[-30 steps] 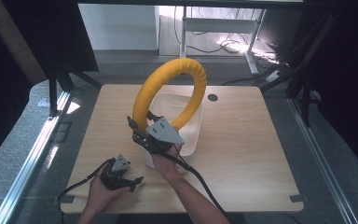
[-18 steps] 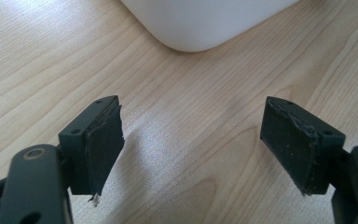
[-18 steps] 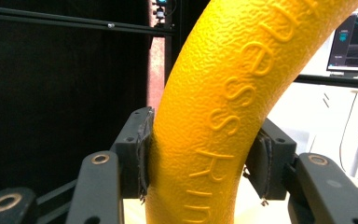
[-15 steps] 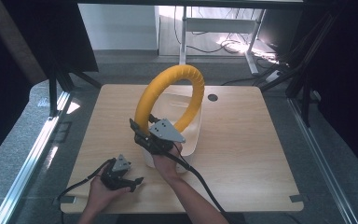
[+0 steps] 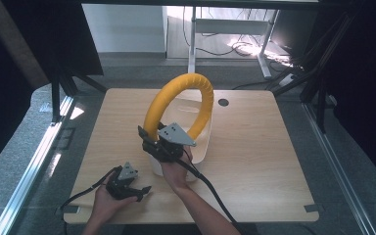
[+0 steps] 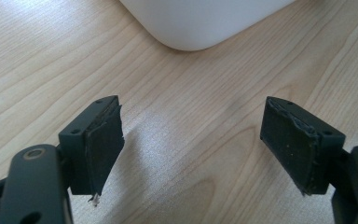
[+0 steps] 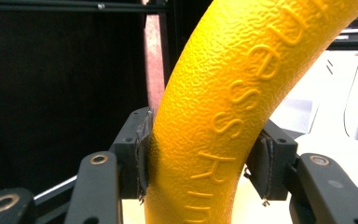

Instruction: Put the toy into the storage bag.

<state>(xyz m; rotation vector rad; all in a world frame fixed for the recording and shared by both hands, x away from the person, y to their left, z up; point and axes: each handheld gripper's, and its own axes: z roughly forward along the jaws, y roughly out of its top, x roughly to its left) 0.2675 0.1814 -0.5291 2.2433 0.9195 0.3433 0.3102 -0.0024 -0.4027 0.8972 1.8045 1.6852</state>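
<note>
The right gripper (image 5: pixel 152 138), sitting just left of centre in the high view, is clamping the yellow foam handle (image 5: pixel 201 90) low on its left leg; in the right gripper view the two black pads (image 7: pixel 142 154) are pressing into the textured tube (image 7: pixel 223 116) from either side, so the jaws are grasping the handle. Their grip has just been easing by a small amount, yet the foam is between them and both pads are touching it. The handle is arching up from the white basket (image 5: pixel 203 142), which is standing on the wooden surface (image 5: pixel 274 161) near the middle of the frame. Holding the arch near its base is probably serving to steady or swing the handle without tipping the light basket.

The left gripper (image 5: pixel 139 191) is resting low in the lower left of the high view, in the person's left hand (image 5: pixel 108 203), close to the near edge. In the left gripper view its jaws are standing wide apart with only bare wood (image 6: pixel 191 140) between them, and a rounded white corner of the basket (image 6: pixel 191 23) is lying just ahead at the top of the frame. Released and parked there, it is likely waiting to brace the basket's wall.
</note>
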